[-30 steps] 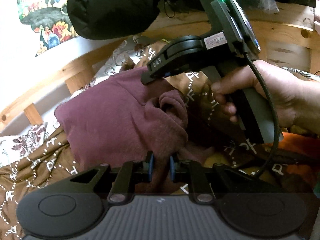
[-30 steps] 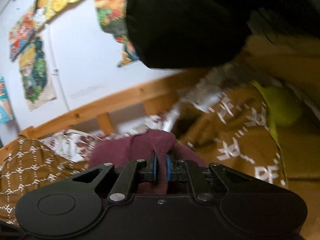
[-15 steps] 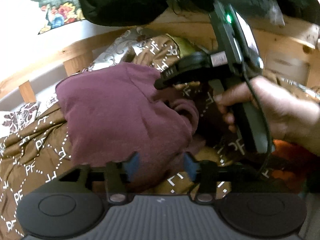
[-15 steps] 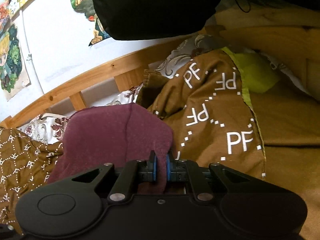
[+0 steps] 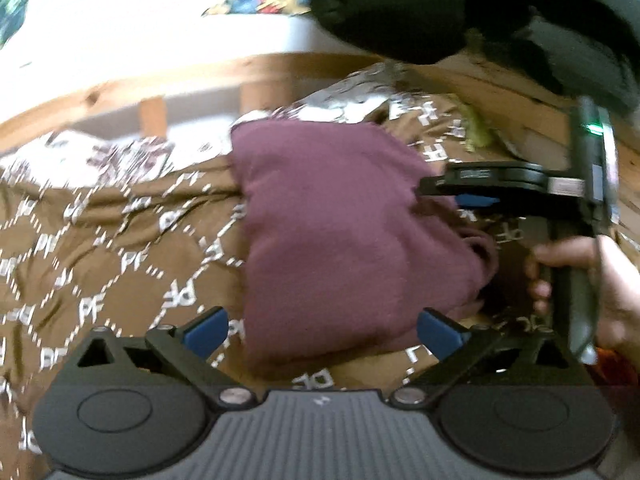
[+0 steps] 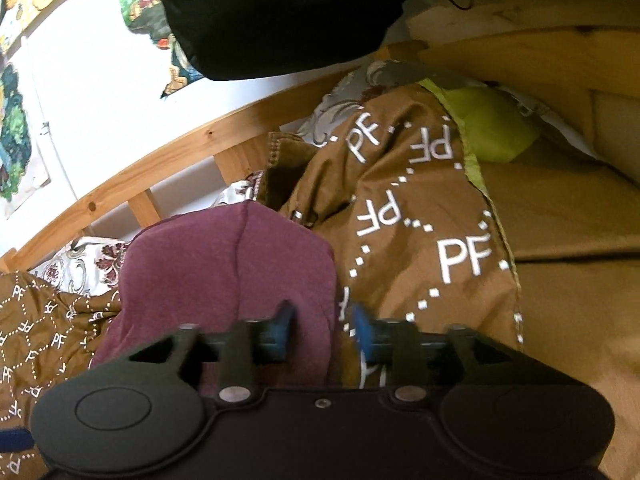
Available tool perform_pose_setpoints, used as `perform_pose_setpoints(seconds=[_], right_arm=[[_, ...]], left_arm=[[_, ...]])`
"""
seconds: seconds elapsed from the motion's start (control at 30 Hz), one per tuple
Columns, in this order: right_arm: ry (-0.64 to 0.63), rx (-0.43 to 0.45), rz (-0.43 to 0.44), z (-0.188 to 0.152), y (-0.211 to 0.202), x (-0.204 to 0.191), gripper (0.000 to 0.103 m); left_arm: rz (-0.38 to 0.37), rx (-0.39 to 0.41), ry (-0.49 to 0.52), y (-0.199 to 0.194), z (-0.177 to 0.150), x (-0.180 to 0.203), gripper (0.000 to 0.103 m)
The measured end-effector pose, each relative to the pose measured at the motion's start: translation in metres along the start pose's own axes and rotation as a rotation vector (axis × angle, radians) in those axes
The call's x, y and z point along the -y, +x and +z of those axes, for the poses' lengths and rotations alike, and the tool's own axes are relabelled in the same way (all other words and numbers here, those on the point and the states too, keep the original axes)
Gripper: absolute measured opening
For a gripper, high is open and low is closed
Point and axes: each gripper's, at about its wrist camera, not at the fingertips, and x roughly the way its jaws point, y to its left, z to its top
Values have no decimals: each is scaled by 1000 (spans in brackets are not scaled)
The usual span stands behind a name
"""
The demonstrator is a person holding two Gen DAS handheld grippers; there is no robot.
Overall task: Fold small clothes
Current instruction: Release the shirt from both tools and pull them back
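A maroon garment (image 5: 340, 240) lies folded on the brown bedspread with white "PF" lettering (image 5: 100, 248). My left gripper (image 5: 322, 330) is wide open just short of the garment's near edge, with its blue pads on either side. My right gripper (image 6: 323, 326) is open, its jaws apart around the garment's right edge (image 6: 240, 272). In the left wrist view the right gripper (image 5: 480, 196) sits at the garment's far right side, held by a hand (image 5: 592, 280).
A wooden bed rail (image 6: 160, 160) runs behind the bedspread, with a white wall and colourful pictures (image 6: 12, 152) beyond. A black bundle (image 6: 280, 12) hangs above. A lime green cloth (image 6: 488, 124) and a floral pillow (image 6: 80, 268) lie at the back.
Both grippers have opened and let go of the maroon garment, the left first and then the right. The garment has settled flat on the bedspread.
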Motion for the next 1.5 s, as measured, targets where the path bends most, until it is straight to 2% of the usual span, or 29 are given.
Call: perform_pose_setpoints(seconds=[0.1,0.17,0.23,0.33,0.5,0.6,0.7,0.83,0.9,1.0,1.17,1.23,1.37,1.5], right_arm=[[2,0,1,0,-10,-2,69],[18,-1,30,-1,-18,-4,92],[36,-11,64,-2,-24,-6,102],[18,-51,79,-5,-21,-15,102],[-101,-122,6,-20,-1,-22,102],[-254,-96,-21,-35,6,-30,103],[-326,-61,-38,-44,8,-38,102],[-283,-45,-6,-40,6,-33,103],[-179,43,75,-34,-6,-23,103],[-48,119,162,-22,-15,-12,103],[7,135,200,-9,3,2,102],[36,131,204,-4,17,8,102],[93,118,201,2,35,17,87],[84,116,192,3,36,19,78]], left_arm=[[23,-31,-63,1,-1,-13,102],[32,-47,-114,2,-2,-22,102],[39,-62,-165,3,-3,-29,102],[49,-87,-232,8,-5,-39,102],[48,-112,-333,18,-6,-51,102],[38,-100,-419,23,-5,-61,102],[46,-83,-474,29,-3,-68,102],[69,-74,-477,40,1,-72,102],[71,-67,-468,45,3,-73,102],[39,-53,-445,50,4,-70,102],[-28,-39,-338,59,9,-58,102],[-34,-47,-294,64,10,-54,102],[-47,-69,-293,72,8,-53,102],[-76,-104,-342,79,6,-61,103]])
